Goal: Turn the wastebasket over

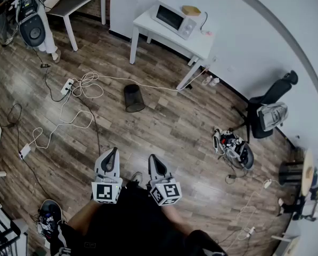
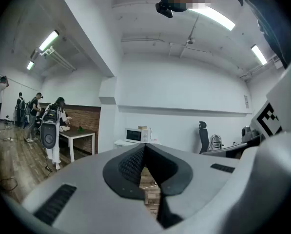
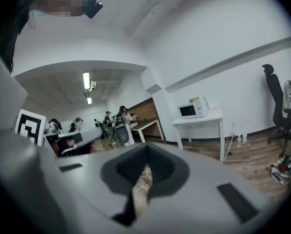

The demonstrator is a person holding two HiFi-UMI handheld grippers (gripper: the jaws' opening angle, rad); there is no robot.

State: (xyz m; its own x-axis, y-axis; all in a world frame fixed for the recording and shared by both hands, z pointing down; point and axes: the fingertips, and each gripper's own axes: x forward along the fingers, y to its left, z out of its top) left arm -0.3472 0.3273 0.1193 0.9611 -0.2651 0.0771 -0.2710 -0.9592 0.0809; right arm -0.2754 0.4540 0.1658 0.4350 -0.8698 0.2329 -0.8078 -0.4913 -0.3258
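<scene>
Ahead, wastebasket stands near cable tangle, white table behind; left gripper, right gripper both closed, empty.

Cropped and unclear
The head view's lower edge cuts off the person; the inside of the wastebasket is too dark to read.

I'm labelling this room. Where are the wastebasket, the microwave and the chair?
wastebasket (image 1: 134, 100), head view, on its mesh side.
microwave (image 1: 169, 17), head view, on its door.
chair (image 1: 275, 92), head view, on its backrest.
</scene>
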